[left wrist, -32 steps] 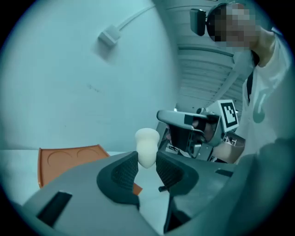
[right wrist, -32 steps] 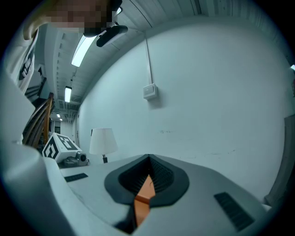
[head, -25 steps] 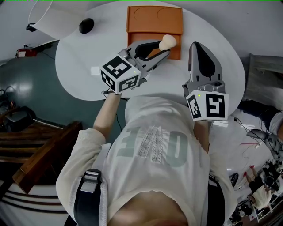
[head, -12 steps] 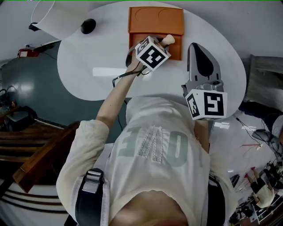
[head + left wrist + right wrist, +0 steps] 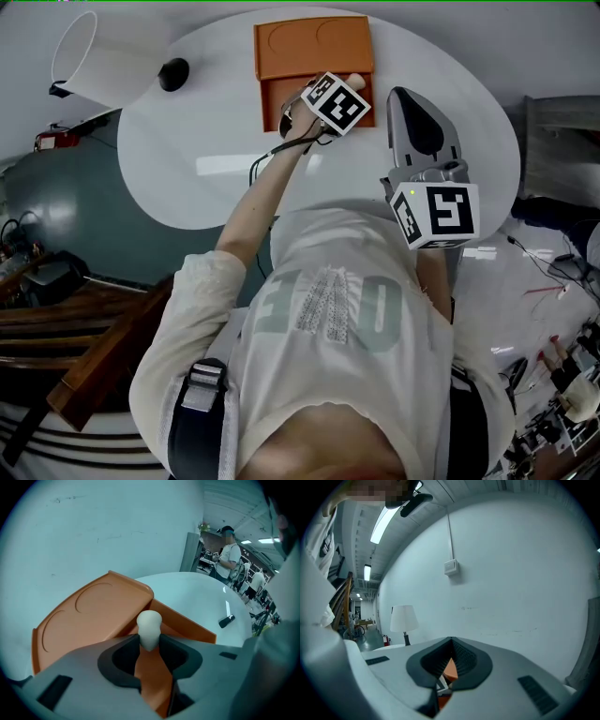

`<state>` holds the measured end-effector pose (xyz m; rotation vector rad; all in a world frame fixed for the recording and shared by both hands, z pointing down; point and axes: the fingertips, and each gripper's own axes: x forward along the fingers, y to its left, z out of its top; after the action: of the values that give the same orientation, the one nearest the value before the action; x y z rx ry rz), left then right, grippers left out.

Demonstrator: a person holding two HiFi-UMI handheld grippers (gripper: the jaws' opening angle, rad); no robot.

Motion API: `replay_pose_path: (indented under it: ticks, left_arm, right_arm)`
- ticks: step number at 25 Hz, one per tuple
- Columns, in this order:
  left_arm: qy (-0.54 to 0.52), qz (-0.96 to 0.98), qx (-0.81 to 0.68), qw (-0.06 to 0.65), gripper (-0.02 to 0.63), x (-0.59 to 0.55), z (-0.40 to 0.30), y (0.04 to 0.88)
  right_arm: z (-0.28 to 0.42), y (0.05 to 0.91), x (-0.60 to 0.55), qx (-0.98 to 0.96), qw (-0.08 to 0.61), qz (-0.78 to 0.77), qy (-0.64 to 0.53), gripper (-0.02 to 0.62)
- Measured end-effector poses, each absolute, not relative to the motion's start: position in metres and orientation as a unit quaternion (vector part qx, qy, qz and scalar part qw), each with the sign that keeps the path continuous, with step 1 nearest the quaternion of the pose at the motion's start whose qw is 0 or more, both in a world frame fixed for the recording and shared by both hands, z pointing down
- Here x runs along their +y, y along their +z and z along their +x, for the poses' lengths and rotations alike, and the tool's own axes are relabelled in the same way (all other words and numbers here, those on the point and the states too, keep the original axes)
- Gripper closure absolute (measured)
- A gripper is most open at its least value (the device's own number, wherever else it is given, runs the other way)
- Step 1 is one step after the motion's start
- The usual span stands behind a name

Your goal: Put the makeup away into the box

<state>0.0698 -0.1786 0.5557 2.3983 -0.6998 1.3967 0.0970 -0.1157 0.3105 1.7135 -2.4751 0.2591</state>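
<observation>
An orange box (image 5: 314, 45) stands open at the far side of the white round table (image 5: 216, 131), its lid (image 5: 91, 611) tilted back. My left gripper (image 5: 349, 88) points steeply down over the box's open tray (image 5: 274, 94), shut on a beige pear-shaped makeup sponge (image 5: 356, 80). In the left gripper view the sponge (image 5: 149, 626) sticks out between the jaw tips of the left gripper (image 5: 150, 641), just above the box's near wall (image 5: 187, 623). My right gripper (image 5: 405, 94) hovers level to the right of the box, shut, with nothing held.
A lamp with a white shade (image 5: 80, 47) and a black base (image 5: 173, 73) stands at the table's far left. A small black object (image 5: 227, 620) lies on the table beyond the box. A person (image 5: 229, 557) stands far off in the room.
My left gripper has carried the sponge away from me, down over the orange box, and tipped from nearly level to steeply downward. The right gripper has stayed where it was.
</observation>
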Motion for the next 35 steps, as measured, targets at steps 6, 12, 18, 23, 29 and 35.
replay_pose_path:
  ticks: [6, 12, 18, 23, 29, 35]
  left_arm:
    - [0.482, 0.833, -0.236, 0.134, 0.446, -0.178, 0.075, 0.561]
    - [0.464, 0.845, -0.23, 0.136, 0.4, -0.17, 0.081, 0.548]
    - [0.386, 0.877, -0.264, 0.113, 0.402, -0.164, 0.089, 0.489]
    - [0.211, 0.916, -0.33, 0.09, 0.554, -0.156, 0.089, 0.391]
    - [0.072, 0.929, -0.359, 0.058, 0.598, -0.129, 0.066, 0.299]
    - [0.055, 0.927, -0.368, 0.036, 0.6, -0.114, 0.063, 0.281]
  right_arm:
    - [0.101, 0.309, -0.12, -0.814, 0.059, 0.572, 0.084, 0.591]
    - [0.104, 0.308, -0.118, -0.813, 0.056, 0.574, 0.083, 0.591]
    - [0.103, 0.302, -0.117, -0.814, 0.044, 0.574, 0.082, 0.591]
    - [0.111, 0.294, -0.11, -0.808, 0.027, 0.584, 0.077, 0.591]
    - [0.118, 0.287, -0.098, -0.804, 0.015, 0.59, 0.067, 0.591]
    - [0.121, 0.286, -0.088, -0.803, 0.006, 0.592, 0.067, 0.591]
